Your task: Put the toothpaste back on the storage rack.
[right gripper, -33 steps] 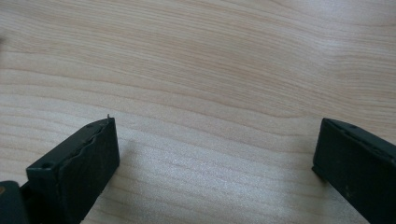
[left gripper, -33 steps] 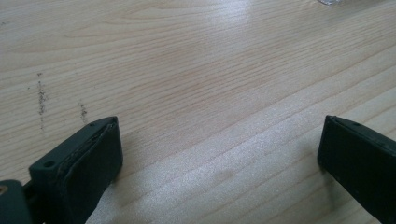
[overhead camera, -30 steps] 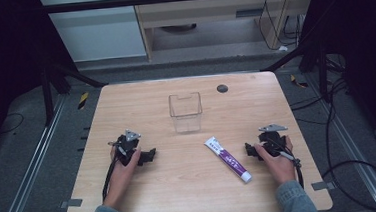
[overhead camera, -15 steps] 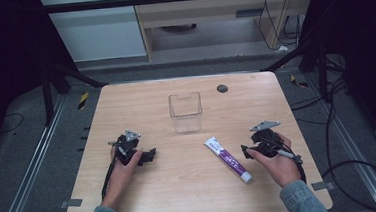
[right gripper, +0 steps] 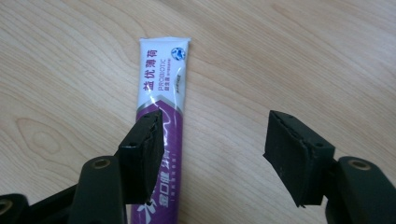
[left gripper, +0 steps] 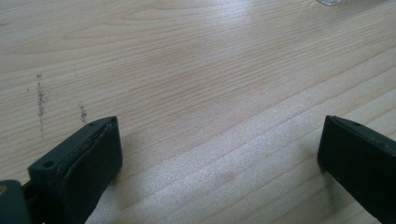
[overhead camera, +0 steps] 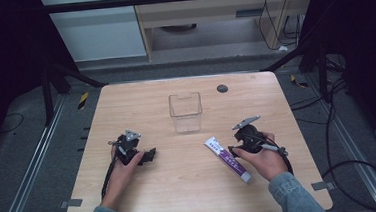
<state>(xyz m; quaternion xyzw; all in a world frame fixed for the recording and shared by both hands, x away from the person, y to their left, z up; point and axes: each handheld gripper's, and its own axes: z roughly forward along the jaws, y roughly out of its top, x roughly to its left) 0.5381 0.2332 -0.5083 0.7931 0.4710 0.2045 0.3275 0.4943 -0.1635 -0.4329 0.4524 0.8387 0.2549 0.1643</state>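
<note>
Looking down from the high view, I have my left gripper [overhead camera: 152, 153] low on the wooden table [overhead camera: 147, 199], well in from its left edge, with bare wood open all around it. My right gripper [overhead camera: 232, 150] sits on the other side, just beside the white and purple toothpaste tube [overhead camera: 228, 159], which lies flat and slantwise with its crimped end toward the clear plastic box [overhead camera: 186, 112]. That box stands upright near the table's middle, well apart from both tools, and a small dark round spot [overhead camera: 222, 88] lies near the far edge. Plenty of free tabletop runs between my two hands.

The right gripper view gives what the high view cannot: my jaws stand wide apart, holding nothing, the left one over the tube's [right gripper: 161, 112] purple part while the right one is over bare wood. I cannot tell whether that jaw touches it. The printing on the tube reads "PROBIOTIC".

In the left gripper view my jaws are also spread wide and empty over plain wood grain.
</note>
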